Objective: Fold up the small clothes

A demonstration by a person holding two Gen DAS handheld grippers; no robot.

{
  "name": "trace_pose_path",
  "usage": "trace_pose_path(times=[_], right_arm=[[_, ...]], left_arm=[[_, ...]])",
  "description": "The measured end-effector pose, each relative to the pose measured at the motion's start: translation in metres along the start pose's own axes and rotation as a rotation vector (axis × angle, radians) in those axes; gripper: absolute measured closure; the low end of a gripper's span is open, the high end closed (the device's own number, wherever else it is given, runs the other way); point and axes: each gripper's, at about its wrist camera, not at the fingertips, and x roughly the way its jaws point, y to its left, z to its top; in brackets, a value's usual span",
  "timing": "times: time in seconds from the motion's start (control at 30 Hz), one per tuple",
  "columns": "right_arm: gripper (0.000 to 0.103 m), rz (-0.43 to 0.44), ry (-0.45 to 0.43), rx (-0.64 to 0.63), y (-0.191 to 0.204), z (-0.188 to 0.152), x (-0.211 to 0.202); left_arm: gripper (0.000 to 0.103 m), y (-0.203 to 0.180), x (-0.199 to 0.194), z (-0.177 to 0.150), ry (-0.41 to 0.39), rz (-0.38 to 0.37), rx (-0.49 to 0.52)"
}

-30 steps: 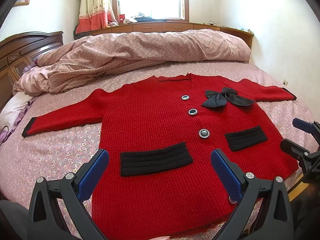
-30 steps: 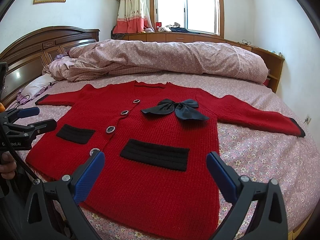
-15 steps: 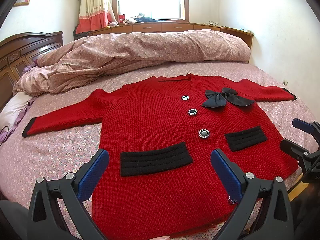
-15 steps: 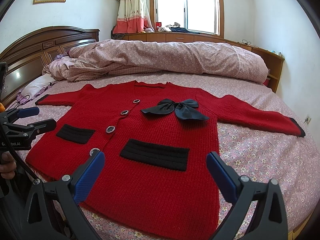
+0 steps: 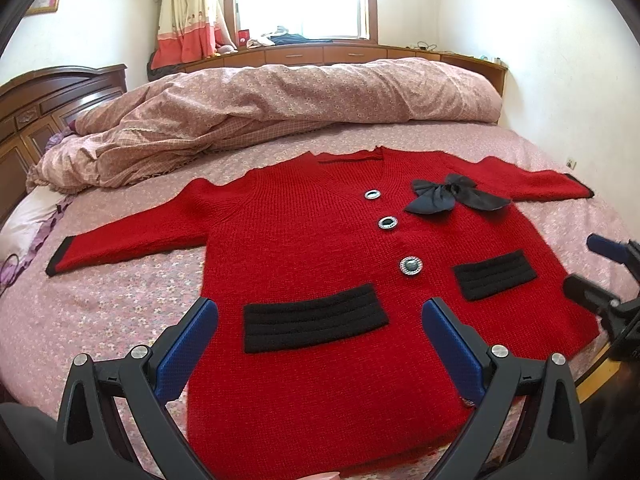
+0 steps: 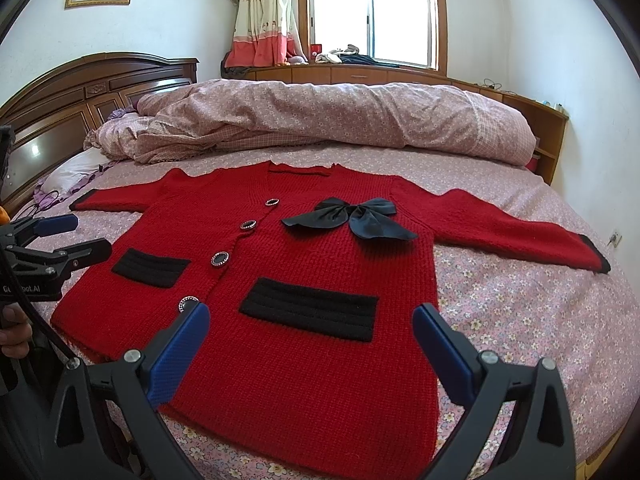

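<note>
A small red knitted cardigan (image 5: 312, 240) (image 6: 320, 264) lies flat on the bed, front up, both sleeves spread out sideways. It has two black pocket bands, shiny buttons and a black bow (image 5: 456, 198) (image 6: 352, 220) on the chest. My left gripper (image 5: 320, 332) hovers open above the hem on the garment's left half, nothing between its blue pads. My right gripper (image 6: 310, 332) is open too, above the hem on the other half. Each gripper shows at the edge of the other's view: the right gripper (image 5: 600, 272) and the left gripper (image 6: 72, 236).
A rolled pink floral quilt (image 5: 280, 108) (image 6: 340, 120) lies across the far side of the bed. The dark wooden headboard (image 6: 92, 96) and a pillow (image 6: 76, 170) are on the left. The pink flowered sheet (image 6: 520, 308) is bare around the sleeves. A hand (image 6: 14, 332) holds the left gripper.
</note>
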Motion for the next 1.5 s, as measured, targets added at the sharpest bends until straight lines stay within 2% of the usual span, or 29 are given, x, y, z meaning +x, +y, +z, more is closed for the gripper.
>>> trace_pose_path(times=[0.17,0.27,0.37,0.53,0.7,0.77,0.87,1.03,1.17,1.27,1.37,1.5], right_arm=[[0.000,0.019,-0.008,0.013,0.004,0.006,0.002],[0.000,0.045,-0.016,0.017,0.010,0.017,0.009],[0.000,0.072,-0.019,0.017,0.018,0.030,0.016],[0.000,0.108,-0.045,-0.009,0.030,0.061,0.035],[0.000,0.168,-0.050,0.017,0.035,0.088,0.061],[0.000,0.190,-0.048,0.032,0.036,0.097,0.074],[0.000,0.223,-0.048,0.049,0.038,0.111,0.096],[0.000,0.242,-0.057,0.096,0.033,0.132,0.128],[0.000,0.259,-0.057,0.170,0.024,0.136,0.144],[0.000,0.264,-0.023,0.154,0.020,0.135,0.156],[0.000,0.214,-0.018,0.082,0.019,0.135,0.160],[0.000,0.212,-0.020,0.122,0.002,0.137,0.166]], left_arm=[[0.004,0.024,-0.001,-0.004,0.012,0.017,-0.036],[0.004,0.055,0.002,0.002,0.037,-0.015,-0.108],[0.004,0.098,0.006,0.013,0.053,-0.044,-0.207],[0.004,0.186,0.022,0.032,0.066,0.028,-0.296],[0.004,0.286,0.050,0.028,0.099,0.050,-0.527],[0.004,0.320,0.064,0.019,0.120,0.051,-0.641],[0.004,0.356,0.081,0.004,0.134,0.081,-0.756],[0.004,0.390,0.101,-0.009,0.137,0.107,-0.865],[0.004,0.419,0.126,-0.019,0.142,0.084,-0.974],[0.004,0.429,0.132,-0.016,0.113,0.083,-0.996],[0.004,0.446,0.144,-0.009,0.105,0.063,-1.001],[0.004,0.475,0.156,-0.005,0.059,0.032,-1.003]])
